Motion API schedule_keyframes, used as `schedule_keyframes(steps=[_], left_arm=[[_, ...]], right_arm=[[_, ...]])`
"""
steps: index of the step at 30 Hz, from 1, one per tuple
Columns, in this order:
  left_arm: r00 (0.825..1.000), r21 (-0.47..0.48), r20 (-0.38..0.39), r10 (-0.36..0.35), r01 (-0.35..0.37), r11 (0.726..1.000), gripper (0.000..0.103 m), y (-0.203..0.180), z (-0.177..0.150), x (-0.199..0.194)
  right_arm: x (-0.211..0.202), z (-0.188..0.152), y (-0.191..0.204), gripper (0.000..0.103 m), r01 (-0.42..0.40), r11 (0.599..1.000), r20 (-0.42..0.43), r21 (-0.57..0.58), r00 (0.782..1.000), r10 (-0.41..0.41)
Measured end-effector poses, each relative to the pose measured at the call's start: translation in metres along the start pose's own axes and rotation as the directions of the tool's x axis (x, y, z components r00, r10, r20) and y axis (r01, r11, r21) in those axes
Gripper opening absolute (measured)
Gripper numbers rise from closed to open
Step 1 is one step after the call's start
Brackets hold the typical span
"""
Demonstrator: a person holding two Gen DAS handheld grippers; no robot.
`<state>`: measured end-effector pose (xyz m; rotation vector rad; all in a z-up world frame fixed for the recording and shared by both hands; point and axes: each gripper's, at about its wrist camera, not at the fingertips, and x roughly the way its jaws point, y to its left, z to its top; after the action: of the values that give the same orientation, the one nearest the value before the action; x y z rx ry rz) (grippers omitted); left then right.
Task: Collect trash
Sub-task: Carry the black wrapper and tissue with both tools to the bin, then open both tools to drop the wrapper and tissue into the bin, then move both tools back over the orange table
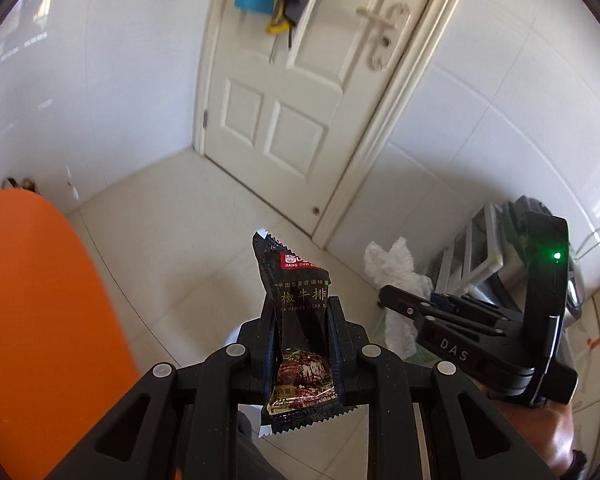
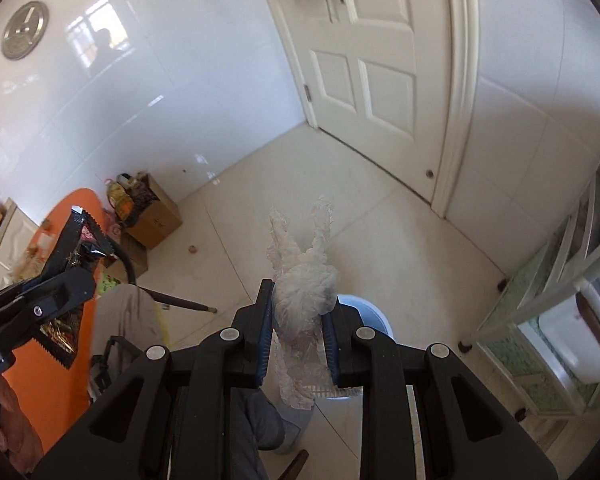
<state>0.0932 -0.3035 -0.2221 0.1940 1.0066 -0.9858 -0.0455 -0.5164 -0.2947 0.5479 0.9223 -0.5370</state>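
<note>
Above the bin (image 2: 364,312): left gripper (image 1: 300,344) clamps light, slippery sachet (image 1: 300,320) mid-body; right gripper (image 2: 296,340) pinches soft wrap (image 2: 304,292).

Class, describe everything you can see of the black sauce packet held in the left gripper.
The packet is a glossy black sachet with serrated ends, a red brand patch, Chinese text, "pepper steak" lettering and a steak photo near its lower end. It is creased and looks torn at the top. It stands roughly upright, clamped at mid-length by the left gripper, above the floor, touching nothing else.
</note>
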Motion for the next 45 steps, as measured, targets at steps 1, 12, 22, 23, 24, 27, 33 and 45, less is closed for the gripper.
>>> schedule_keyframes(steps=[1,12,22,23,24,27,33,45], left_arm=[[1.000,-0.007,-0.025,-0.001,0.001,1.000,0.018,0.001,0.000,0.011],[0.962,-0.056,-0.271,-0.027,0.012,0.998,0.021,0.018,0.010,0.115],[0.945,-0.056,-0.319,0.066,-0.089,0.995,0.074,0.013,0.061,0.158],[0.946,-0.049,-0.314,0.077,-0.097,0.994,0.077,0.010,0.062,0.156],[0.949,-0.041,-0.302,0.088,-0.105,0.994,0.078,0.010,0.064,0.152],[0.956,-0.014,-0.264,0.129,-0.138,0.990,0.086,-0.006,0.063,0.150],[0.966,0.019,-0.202,0.163,-0.163,0.987,0.090,-0.025,0.037,0.117],[0.984,0.021,-0.019,0.175,-0.175,0.984,0.094,-0.021,0.000,-0.007]], right_arm=[[0.008,0.000,-0.006,0.022,-0.003,1.000,-0.015,0.011,1.000,0.003],[0.105,-0.010,-0.040,0.025,0.001,0.997,-0.189,0.083,0.982,0.015],[0.132,-0.020,-0.062,0.081,0.028,0.986,-0.226,0.165,0.974,0.010],[0.132,-0.021,-0.064,0.093,0.041,0.984,-0.227,0.174,0.974,0.000],[0.132,-0.022,-0.064,0.100,0.052,0.983,-0.226,0.175,0.974,-0.012],[0.128,-0.023,-0.064,0.103,0.069,0.982,-0.221,0.175,0.975,-0.029],[0.111,-0.022,-0.059,0.103,0.091,0.979,-0.195,0.184,0.979,-0.055],[0.040,0.001,-0.008,0.103,0.064,0.991,-0.063,0.113,0.996,-0.057]])
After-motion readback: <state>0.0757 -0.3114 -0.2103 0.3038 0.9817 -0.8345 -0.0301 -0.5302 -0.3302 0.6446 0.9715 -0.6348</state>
